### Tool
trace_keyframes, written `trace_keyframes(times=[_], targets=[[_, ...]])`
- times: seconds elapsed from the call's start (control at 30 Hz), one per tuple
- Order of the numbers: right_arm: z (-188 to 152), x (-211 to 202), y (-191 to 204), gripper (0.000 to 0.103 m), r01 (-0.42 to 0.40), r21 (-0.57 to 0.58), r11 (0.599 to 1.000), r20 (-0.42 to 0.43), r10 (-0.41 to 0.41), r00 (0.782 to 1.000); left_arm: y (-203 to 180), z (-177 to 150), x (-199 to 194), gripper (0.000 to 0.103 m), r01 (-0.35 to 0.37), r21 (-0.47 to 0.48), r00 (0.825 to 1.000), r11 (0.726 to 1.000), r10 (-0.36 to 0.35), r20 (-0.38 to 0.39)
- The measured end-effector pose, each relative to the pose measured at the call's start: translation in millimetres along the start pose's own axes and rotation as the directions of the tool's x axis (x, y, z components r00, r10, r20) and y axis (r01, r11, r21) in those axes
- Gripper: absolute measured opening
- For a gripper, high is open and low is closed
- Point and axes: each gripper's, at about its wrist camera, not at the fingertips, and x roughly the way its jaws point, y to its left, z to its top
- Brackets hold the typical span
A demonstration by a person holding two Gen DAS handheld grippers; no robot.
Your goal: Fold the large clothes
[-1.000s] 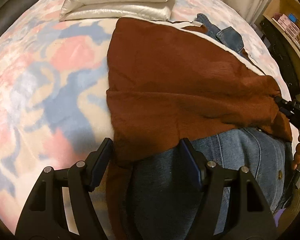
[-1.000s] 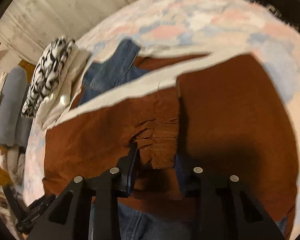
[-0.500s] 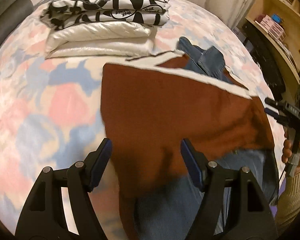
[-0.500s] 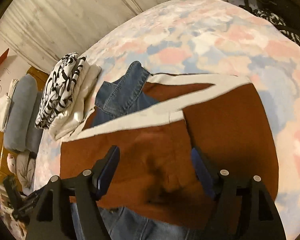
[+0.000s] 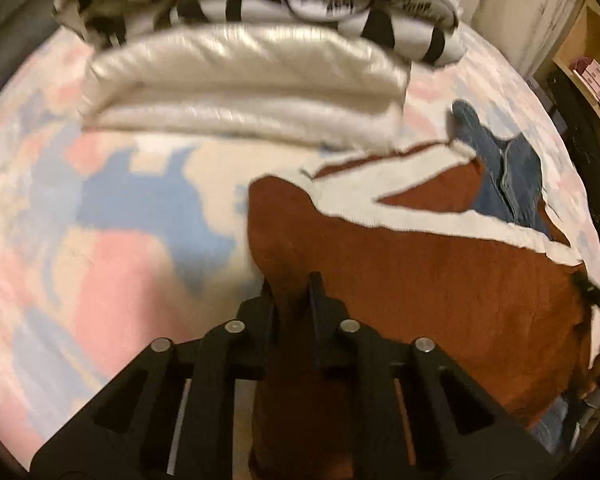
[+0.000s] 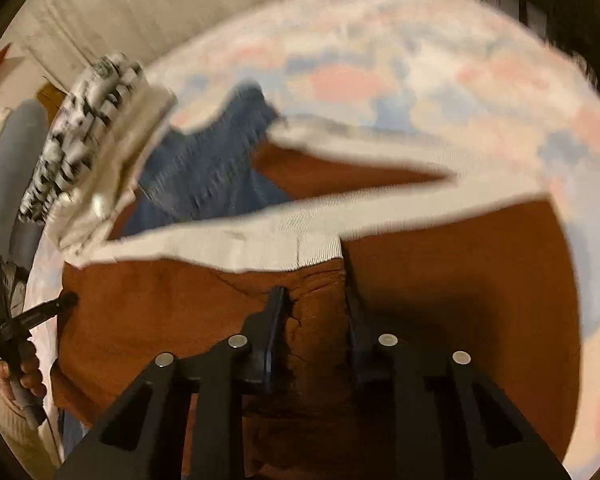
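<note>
On the bed (image 5: 112, 264), near its right edge: brown garment (image 5: 440, 288), soft, limp, creasing readily. We close both the left tongs (image 5: 290, 286) and the right tongs (image 6: 314, 300) on pinched folds of it; hemmed edges suit gripping best.

We see both views in dim, warm indoor light, smeared by motion blur; glare streaks the glossy white padded bundle (image 5: 244, 80), deep shadow pools on the rust-brown fabric garment (image 6: 460, 300), and fisheye curvature darkens every corner.
</note>
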Motion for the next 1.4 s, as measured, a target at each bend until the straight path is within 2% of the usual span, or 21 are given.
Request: trace_keyframes(times=[0.07, 0.1, 0.17, 0.2, 0.27, 0.33, 0.47, 0.57, 0.63, 0.73, 0.8, 0.87, 0.93, 1.0, 1.03, 1.1, 1.2, 1.23, 1.3, 1.33, 1.4], targets=[[4, -7, 0, 0.026, 0.029, -0.009, 1.000, 0.091, -0.028, 0.995, -4, -1, -1, 0.008, -0.039, 0.020, 0.998, 0.999, 0.038, 0.042], [5, -2, 1, 0.026, 0.064, -0.008, 0.998, 0.093, -0.063, 0.994, -5, -3, 1, 0.008, -0.060, 0.024, 0.997, 0.998, 0.059, 0.057], [3, 16, 0, 0.026, 0.123, -0.010, 0.992, 0.031, -0.123, 0.992, -5, -9, 7, 0.008, -0.084, 0.029, 0.994, 0.996, 0.082, 0.069], [1, 27, -2, 0.026, 0.134, -0.004, 0.991, -0.012, -0.134, 0.991, -4, -10, 9, 0.008, -0.086, 0.025, 0.994, 0.996, 0.084, 0.071], [2, 24, -5, 0.027, 0.124, 0.025, 0.992, -0.030, -0.123, 0.992, -3, -11, 7, 0.010, -0.092, 0.023, 0.994, 0.996, 0.090, 0.069], [5, 11, -6, 0.043, 0.138, 0.056, 0.989, -0.025, -0.137, 0.990, -3, -8, -3, 0.010, -0.110, 0.028, 0.992, 0.994, 0.108, 0.061], [5, -36, 15, 0.052, 0.199, 0.020, 0.980, 0.059, -0.200, 0.978, -12, -7, -32, 0.010, -0.149, 0.048, 0.982, 0.988, 0.143, 0.120], [-1, -59, 47, 0.052, 0.135, -0.048, 0.990, 0.070, -0.131, 0.989, -25, -11, -59, 0.010, -0.083, 0.078, 0.988, 0.993, 0.072, 0.135], [-5, -61, 70, 0.052, 0.087, -0.098, 0.991, 0.046, -0.083, 0.995, -43, -15, -67, 0.010, -0.031, 0.099, 0.994, 0.995, 0.020, 0.108], [-20, -51, 114, 0.052, -0.020, -0.161, 0.987, -0.013, 0.018, 1.000, -70, -28, -63, 0.010, 0.032, 0.112, 0.999, 0.993, -0.035, 0.028], [-30, -35, 137, 0.052, -0.088, -0.171, 0.981, -0.069, 0.078, 0.995, -89, -39, -56, 0.010, 0.072, 0.116, 0.997, 0.991, -0.074, 0.013], [-41, -21, 152, 0.052, -0.109, -0.190, 0.976, -0.100, 0.091, 0.991, -106, -52, -45, 0.010, 0.063, 0.132, 0.998, 0.989, -0.063, -0.005], [-54, -6, 157, 0.052, -0.088, -0.213, 0.973, -0.147, 0.057, 0.988, -118, -68, -25, 0.010, 0.053, 0.149, 0.997, 0.987, -0.046, -0.054], [-62, 9, 151, 0.052, -0.042, -0.213, 0.976, -0.190, 0.001, 0.982, -123, -83, -13, 0.011, 0.013, 0.175, 0.998, 0.984, -0.002, -0.062], [-63, 12, 143, 0.052, -0.011, -0.212, 0.977, -0.194, -0.031, 0.981, -125, -89, -12, 0.011, 0.003, 0.204, 0.999, 0.979, 0.006, -0.042], [-63, 8, 123, 0.050, 0.050, -0.203, 0.978, -0.161, -0.084, 0.983, -125, -95, -14, 0.011, -0.025, 0.239, 0.999, 0.971, 0.030, -0.018], [-57, -4, 81, 0.050, 0.186, -0.156, 0.970, -0.109, -0.204, 0.973, -109, -97, -19, 0.012, -0.060, 0.241, 0.998, 0.969, 0.063, -0.008], [-55, -7, 66, 0.047, 0.185, -0.127, 0.974, -0.109, -0.199, 0.974, -101, -96, -20, 0.012, -0.047, 0.228, 0.999, 0.973, 0.052, -0.015], [-54, -14, 42, 0.032, 0.112, -0.058, 0.992, -0.125, -0.118, 0.985, -86, -97, -23, 0.012, 0.006, 0.203, 0.999, 0.979, 0.001, -0.034], [-53, -17, 36, 0.031, 0.076, -0.047, 0.996, -0.111, -0.081, 0.991, -82, -98, -25, 0.012, 0.014, 0.198, 0.999, 0.980, -0.007, -0.036], [-54, -23, 33, 0.031, 0.084, -0.039, 0.996, -0.108, -0.088, 0.990, -76, -98, -28, 0.012, -0.002, 0.193, 1.000, 0.981, 0.008, -0.029]])
